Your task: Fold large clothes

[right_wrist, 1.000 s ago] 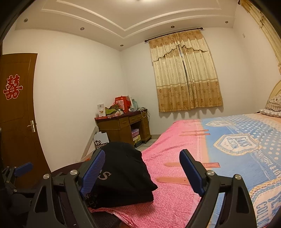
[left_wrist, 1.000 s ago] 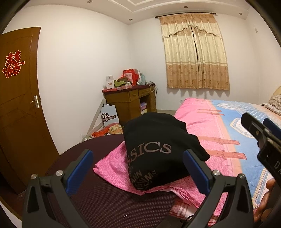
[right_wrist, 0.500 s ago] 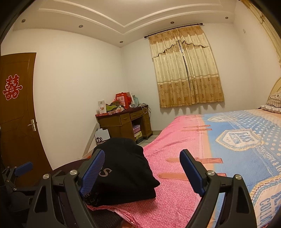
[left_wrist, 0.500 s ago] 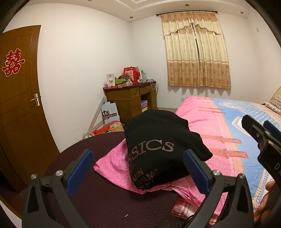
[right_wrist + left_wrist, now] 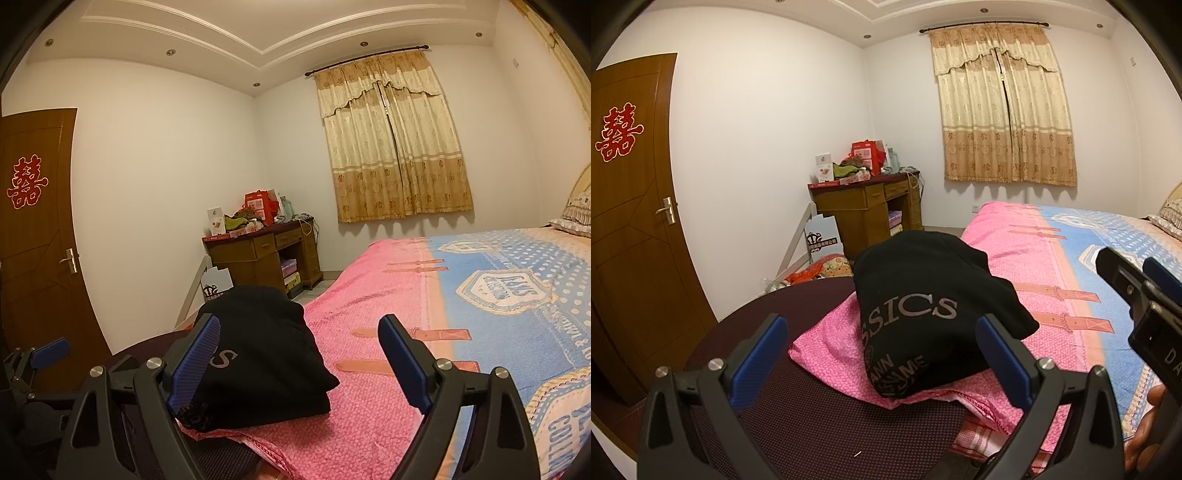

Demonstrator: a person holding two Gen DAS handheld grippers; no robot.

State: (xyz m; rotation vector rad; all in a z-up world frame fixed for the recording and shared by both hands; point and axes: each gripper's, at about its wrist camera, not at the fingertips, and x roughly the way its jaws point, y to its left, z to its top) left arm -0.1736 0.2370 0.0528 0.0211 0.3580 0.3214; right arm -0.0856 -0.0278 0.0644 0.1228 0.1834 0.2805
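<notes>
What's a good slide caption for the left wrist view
Open left gripper hovers before a folded black garment lying on the pink bedspread; right gripper alongside.

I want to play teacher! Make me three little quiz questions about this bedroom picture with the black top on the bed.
1. True or false: the left gripper is squeezing the black top.
2. What does the black top lie on? A) the wooden desk B) the pink part of the bedspread C) the floor
3. Fill in: the right gripper has its two blue fingers ____ with nothing between them.

Key:
1. False. Both of its fingers stand wide apart and the top lies folded beyond them, not pinched.
2. B. It rests on the pink part of the bedspread, near the corner; the wooden desk stands far behind.
3. Open.
</notes>
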